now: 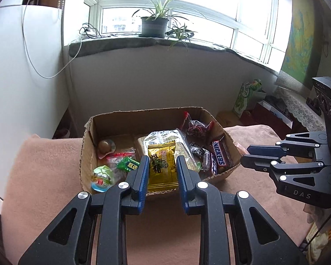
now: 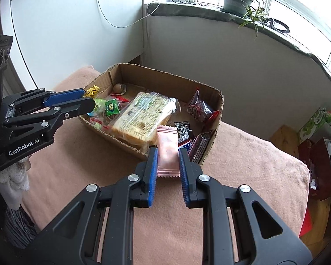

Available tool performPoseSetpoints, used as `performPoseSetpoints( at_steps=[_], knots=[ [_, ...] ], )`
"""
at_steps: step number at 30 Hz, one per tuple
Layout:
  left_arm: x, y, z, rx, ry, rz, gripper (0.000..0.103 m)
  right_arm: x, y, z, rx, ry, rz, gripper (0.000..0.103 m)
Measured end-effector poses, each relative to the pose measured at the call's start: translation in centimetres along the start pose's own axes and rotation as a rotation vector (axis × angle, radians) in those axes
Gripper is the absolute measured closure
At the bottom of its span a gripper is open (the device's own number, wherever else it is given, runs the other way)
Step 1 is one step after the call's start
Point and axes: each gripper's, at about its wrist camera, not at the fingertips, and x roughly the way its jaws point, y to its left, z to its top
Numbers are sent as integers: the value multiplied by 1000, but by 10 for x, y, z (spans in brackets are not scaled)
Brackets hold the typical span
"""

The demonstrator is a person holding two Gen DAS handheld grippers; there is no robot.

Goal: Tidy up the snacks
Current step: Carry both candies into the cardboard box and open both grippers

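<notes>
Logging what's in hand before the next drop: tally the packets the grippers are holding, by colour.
Yellow packet: 1, in the left gripper
Pink packet: 1, in the right gripper
Total: 2

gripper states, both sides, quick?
Left gripper: shut on the yellow snack packet, over the cardboard box.
Right gripper: shut on the pink snack packet, at the box's near edge.
</notes>
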Motion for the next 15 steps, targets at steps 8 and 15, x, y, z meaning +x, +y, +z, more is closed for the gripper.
performPoseSetpoints(
  at_steps=[8,15],
  knots=[
    [16,14,9,-25,15,12,80,23,-15,15,43,9,-12,83],
    [29,33,7,-80,50,21,80,44,-24,24,91,29,-2,83]
  ],
)
